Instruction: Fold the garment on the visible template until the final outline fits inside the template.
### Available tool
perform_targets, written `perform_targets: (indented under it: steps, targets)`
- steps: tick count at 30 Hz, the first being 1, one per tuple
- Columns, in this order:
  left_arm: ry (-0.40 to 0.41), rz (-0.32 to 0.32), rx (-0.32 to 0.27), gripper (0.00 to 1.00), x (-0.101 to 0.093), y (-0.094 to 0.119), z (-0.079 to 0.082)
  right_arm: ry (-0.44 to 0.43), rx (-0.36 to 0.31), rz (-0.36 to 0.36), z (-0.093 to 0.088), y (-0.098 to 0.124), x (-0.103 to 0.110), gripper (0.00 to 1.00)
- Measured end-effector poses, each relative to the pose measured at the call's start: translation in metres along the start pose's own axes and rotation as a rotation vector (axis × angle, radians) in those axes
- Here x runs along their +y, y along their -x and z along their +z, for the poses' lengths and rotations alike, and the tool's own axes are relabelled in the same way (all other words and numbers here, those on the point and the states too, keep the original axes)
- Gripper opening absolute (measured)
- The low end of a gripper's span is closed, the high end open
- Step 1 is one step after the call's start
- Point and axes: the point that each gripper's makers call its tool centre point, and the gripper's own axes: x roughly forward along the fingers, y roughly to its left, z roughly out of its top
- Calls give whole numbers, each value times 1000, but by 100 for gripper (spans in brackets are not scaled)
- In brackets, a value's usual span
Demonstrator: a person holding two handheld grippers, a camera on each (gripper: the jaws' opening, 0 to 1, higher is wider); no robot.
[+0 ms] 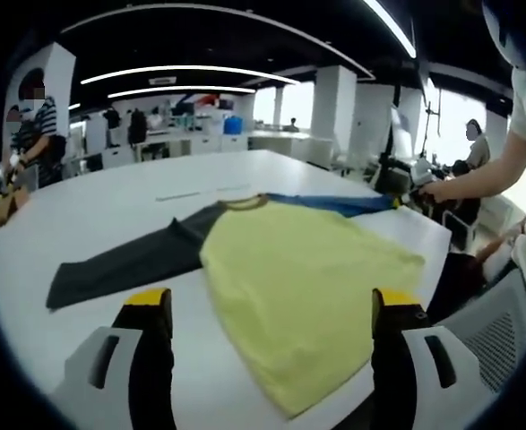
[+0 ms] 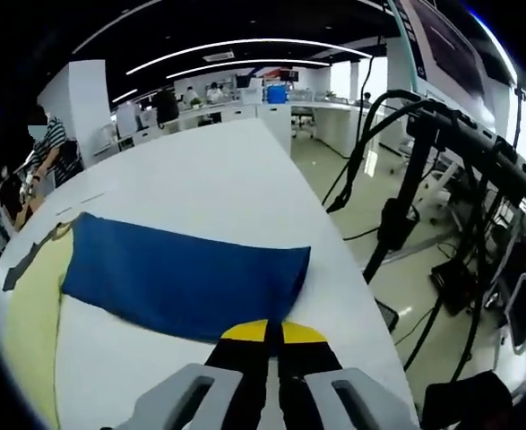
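A long-sleeved shirt lies flat on the white table point(image 1: 92, 224). Its body is yellow point(image 1: 307, 278), one sleeve dark grey point(image 1: 128, 264), the other blue point(image 1: 334, 204). My left gripper point(image 1: 271, 305) is open wide, its yellow-tipped jaws standing either side of the yellow body, near its hem. In the right gripper view the blue sleeve point(image 2: 182, 278) is spread towards the table's edge, and my right gripper point(image 2: 267, 333) is shut on its cuff end. The right gripper point(image 1: 406, 201) also appears in the left gripper view at the sleeve's far end, held by a person's hand point(image 1: 437, 190).
Faint tape marks point(image 1: 180, 195) lie on the table beyond the collar. The table's edge point(image 2: 334, 242) runs close to the blue cuff; past it stand black stands and cables point(image 2: 406, 197). People stand at far desks point(image 1: 34, 134). A grey chair point(image 1: 504, 322) is at the near corner.
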Motion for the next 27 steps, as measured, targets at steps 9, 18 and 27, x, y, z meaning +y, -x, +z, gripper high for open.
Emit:
perform_targets:
  steps: [9, 18, 27]
  targets:
    - [9, 9, 14, 99, 2, 2, -2, -18, 30, 11, 1, 4, -1, 0]
    - [7, 16, 32, 99, 5, 5, -6, -43, 31, 22, 9, 15, 8, 0]
    - [13, 8, 55, 99, 7, 6, -10, -46, 14, 46, 19, 21, 14, 0]
